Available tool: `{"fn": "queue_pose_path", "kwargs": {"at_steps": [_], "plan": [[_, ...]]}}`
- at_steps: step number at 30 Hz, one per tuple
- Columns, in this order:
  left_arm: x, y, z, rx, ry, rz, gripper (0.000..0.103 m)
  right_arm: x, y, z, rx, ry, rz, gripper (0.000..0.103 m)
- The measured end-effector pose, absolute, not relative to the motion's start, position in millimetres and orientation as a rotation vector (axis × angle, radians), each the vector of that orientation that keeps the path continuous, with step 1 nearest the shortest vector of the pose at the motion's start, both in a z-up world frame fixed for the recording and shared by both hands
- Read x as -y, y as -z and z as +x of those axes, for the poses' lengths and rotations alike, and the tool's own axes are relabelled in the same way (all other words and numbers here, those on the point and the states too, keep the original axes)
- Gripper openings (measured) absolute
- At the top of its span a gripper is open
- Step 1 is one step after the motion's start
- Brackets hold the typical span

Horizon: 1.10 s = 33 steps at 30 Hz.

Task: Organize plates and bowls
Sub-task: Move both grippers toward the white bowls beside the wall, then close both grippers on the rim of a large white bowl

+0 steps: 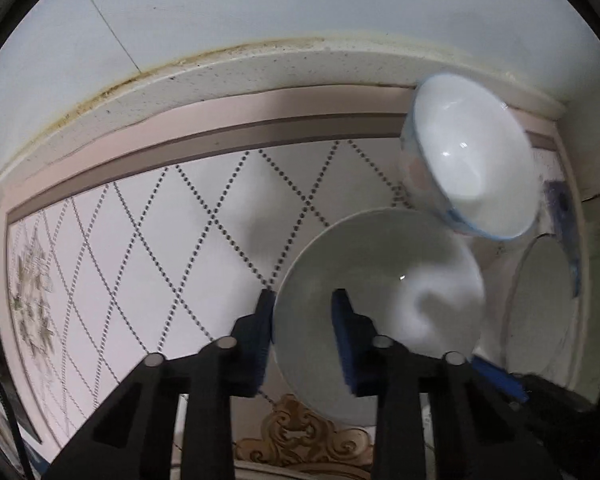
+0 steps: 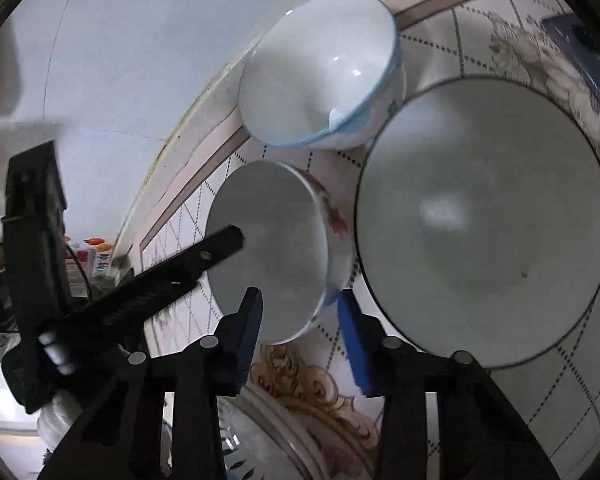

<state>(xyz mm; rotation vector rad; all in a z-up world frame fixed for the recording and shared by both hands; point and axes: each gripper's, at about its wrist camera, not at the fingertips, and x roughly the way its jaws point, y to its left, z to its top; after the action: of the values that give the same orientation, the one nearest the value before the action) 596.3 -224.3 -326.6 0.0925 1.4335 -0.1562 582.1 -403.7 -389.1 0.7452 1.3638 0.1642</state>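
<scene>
Left wrist view: the left gripper (image 1: 302, 306) jaws straddle the red-patterned bowl's (image 1: 380, 304) rim, parted. Right gripper (image 2: 300, 300) jaws gape, empty, before that bowl; the blue-rimmed bowl (image 2: 320, 72) lies beyond, the plate (image 2: 484, 220) to their right.

Two bowls (image 2: 316, 72) (image 2: 268, 252), one plate (image 2: 484, 220)

Glossy glazed ceramic bowls (image 2: 320, 76) and plate (image 2: 484, 220) — on a smooth, patterned vinyl-looking tablecloth (image 1: 148, 240).
</scene>
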Motion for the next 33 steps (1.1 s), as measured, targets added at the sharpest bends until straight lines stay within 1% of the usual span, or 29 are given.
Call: {"fn": "queue_pose_path", "kwargs": {"at_steps": [1, 2, 4, 12, 16, 20, 21, 22, 25, 29, 31, 32, 33], "plan": [[223.6, 326.3, 594.0, -1.419, 0.156, 0.098, 0.021, 402.8, 389.6, 584.1, -1.363, -0.15, 0.728, 0.025], [222.1, 325.8, 591.7, -1.414, 0.152, 0.097, 0.019, 402.4, 389.7, 585.6, -1.357, -0.146, 0.718, 0.023], [218.5, 325.2, 585.8, -1.409, 0.155, 0.074, 0.018, 399.6, 389.6, 587.2, -1.345, -0.135, 0.681, 0.018], [211.8, 311.1, 551.2, -1.362, 0.152, 0.063, 0.017, 387.6, 386.9, 579.5, -1.331, -0.15, 0.604, 0.016], [207.9, 302.4, 520.3, -1.33, 0.155, 0.061, 0.017, 382.1, 382.2, 566.7, -1.327, -0.181, 0.572, 0.016], [209.9, 292.1, 494.0, -1.323, 0.173, 0.034, 0.015, 373.7, 366.8, 548.0, -1.311, -0.198, 0.527, 0.014], [212.2, 286.9, 484.1, -1.313, 0.191, 0.022, 0.014, 372.1, 363.6, 542.9, -1.306, -0.208, 0.522, 0.009], [213.6, 284.5, 478.9, -1.308, 0.197, 0.026, 0.013, 367.8, 358.3, 537.9, -1.301, -0.241, 0.529, 0.001], [222.9, 279.6, 474.3, -1.296, 0.202, 0.072, 0.012, 363.0, 347.7, 526.8, -1.311, -0.25, 0.462, 0.001], [219.5, 287.8, 482.9, -1.328, 0.176, 0.062, 0.012, 362.6, 355.0, 517.1, -1.341, -0.252, 0.542, 0.001], [215.3, 290.8, 486.1, -1.336, 0.162, 0.063, 0.012, 368.6, 353.1, 510.9, -1.338, -0.207, 0.562, 0.004], [212.5, 291.8, 485.6, -1.343, 0.161, 0.058, 0.012, 372.7, 351.7, 508.6, -1.33, -0.185, 0.573, 0.006], [212.6, 292.8, 485.3, -1.341, 0.161, 0.064, 0.012, 380.7, 350.5, 506.3, -1.321, -0.157, 0.588, 0.016]]}}
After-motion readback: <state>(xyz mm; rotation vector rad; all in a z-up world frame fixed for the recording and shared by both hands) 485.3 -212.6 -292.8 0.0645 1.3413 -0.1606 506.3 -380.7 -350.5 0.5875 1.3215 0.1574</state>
